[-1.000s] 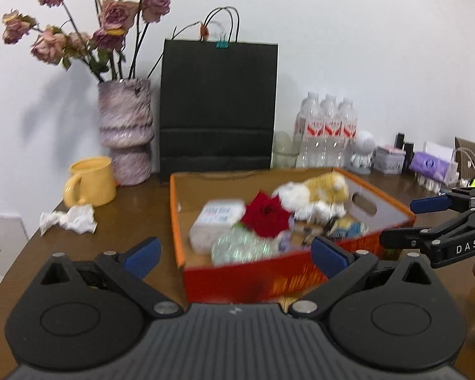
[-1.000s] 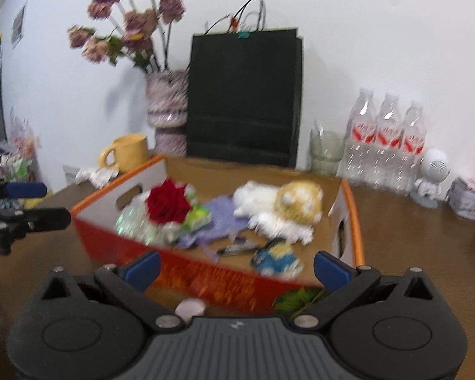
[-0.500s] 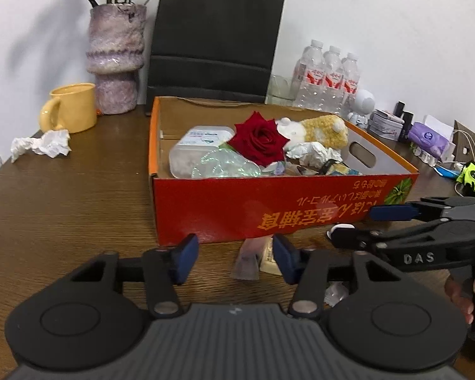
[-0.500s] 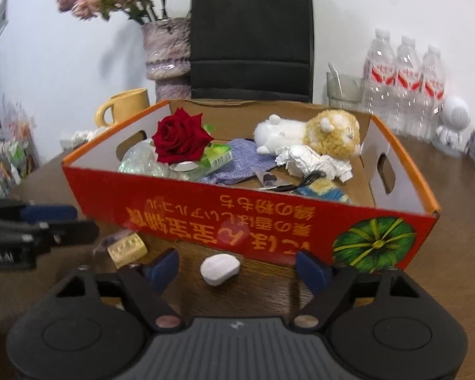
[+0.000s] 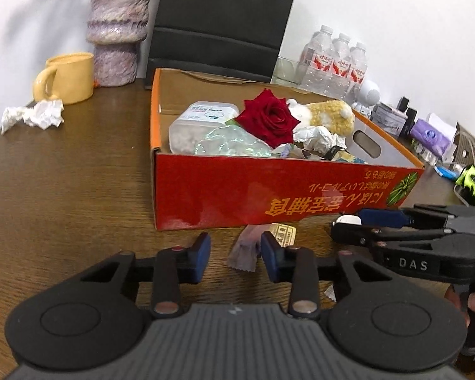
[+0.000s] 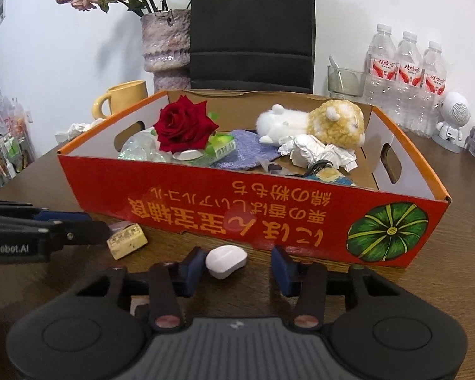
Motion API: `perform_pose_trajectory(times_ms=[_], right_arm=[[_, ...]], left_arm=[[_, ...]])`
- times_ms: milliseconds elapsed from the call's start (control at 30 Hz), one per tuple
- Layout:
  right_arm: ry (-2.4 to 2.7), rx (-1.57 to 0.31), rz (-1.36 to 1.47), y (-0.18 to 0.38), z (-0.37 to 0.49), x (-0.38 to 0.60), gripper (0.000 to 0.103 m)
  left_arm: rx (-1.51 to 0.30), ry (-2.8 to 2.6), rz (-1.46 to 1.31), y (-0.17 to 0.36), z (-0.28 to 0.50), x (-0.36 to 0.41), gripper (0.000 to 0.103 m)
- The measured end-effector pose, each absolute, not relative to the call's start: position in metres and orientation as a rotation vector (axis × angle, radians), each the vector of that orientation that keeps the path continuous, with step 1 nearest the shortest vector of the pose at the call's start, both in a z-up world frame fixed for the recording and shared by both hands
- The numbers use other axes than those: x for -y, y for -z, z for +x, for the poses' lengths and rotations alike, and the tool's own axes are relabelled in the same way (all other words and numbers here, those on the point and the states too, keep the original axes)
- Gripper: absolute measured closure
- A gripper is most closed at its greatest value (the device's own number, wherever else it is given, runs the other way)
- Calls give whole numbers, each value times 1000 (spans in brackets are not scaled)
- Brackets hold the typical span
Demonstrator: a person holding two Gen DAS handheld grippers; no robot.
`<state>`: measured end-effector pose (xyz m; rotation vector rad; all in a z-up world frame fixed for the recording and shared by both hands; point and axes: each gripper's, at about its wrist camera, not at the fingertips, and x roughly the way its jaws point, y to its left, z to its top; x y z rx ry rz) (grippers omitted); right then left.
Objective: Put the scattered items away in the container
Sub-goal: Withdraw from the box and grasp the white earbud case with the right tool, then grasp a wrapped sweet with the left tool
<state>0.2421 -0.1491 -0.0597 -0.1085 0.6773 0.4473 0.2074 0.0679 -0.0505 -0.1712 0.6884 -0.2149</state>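
A red cardboard box [image 5: 269,190] [image 6: 237,209] on the wooden table holds a red rose [image 5: 267,120], a plush toy [image 6: 326,123], crumpled paper and other items. In front of it lie a small purple wrapper [image 5: 245,250], a beige printed block [image 6: 126,243] and a white oval piece [image 6: 226,261]. My left gripper [image 5: 236,258] is open low over the table, jaws either side of the wrapper. My right gripper [image 6: 237,267] is open with the white piece between its jaws, near the left pad.
A yellow mug [image 5: 68,77], crumpled tissue [image 5: 33,117], a vase [image 5: 117,28] and a black paper bag [image 6: 251,28] stand behind the box. Water bottles [image 6: 405,76], a glass [image 6: 345,80] and small items [image 5: 427,133] line the right side.
Both grippers have dropped from above the box to the table in front of it and have narrowed their jaws around the loose items.
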Motion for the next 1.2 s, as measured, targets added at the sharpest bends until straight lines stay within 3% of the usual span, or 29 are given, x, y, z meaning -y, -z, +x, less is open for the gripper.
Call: perform_pose_trajectory(times_ms=[300, 367, 400, 433, 533, 1200], right_arm=[[-458, -669, -117, 60, 241, 148, 76], [-463, -669, -116, 60, 240, 148, 76], [-465, -669, -116, 59, 239, 148, 76], [-466, -669, -116, 59, 238, 148, 76], [-468, -666, -115, 59, 235, 149, 76], [-477, -637, -78, 52, 216, 165, 76]], left_arm=[[-658, 178, 19, 51, 206, -45, 69], [-650, 184, 64, 52, 203, -38, 76], [-650, 195, 66, 52, 203, -37, 89], [-650, 200, 61, 52, 202, -36, 95], [-642, 196, 68, 53, 199, -35, 98], [-550, 235, 43, 38, 168, -30, 102]])
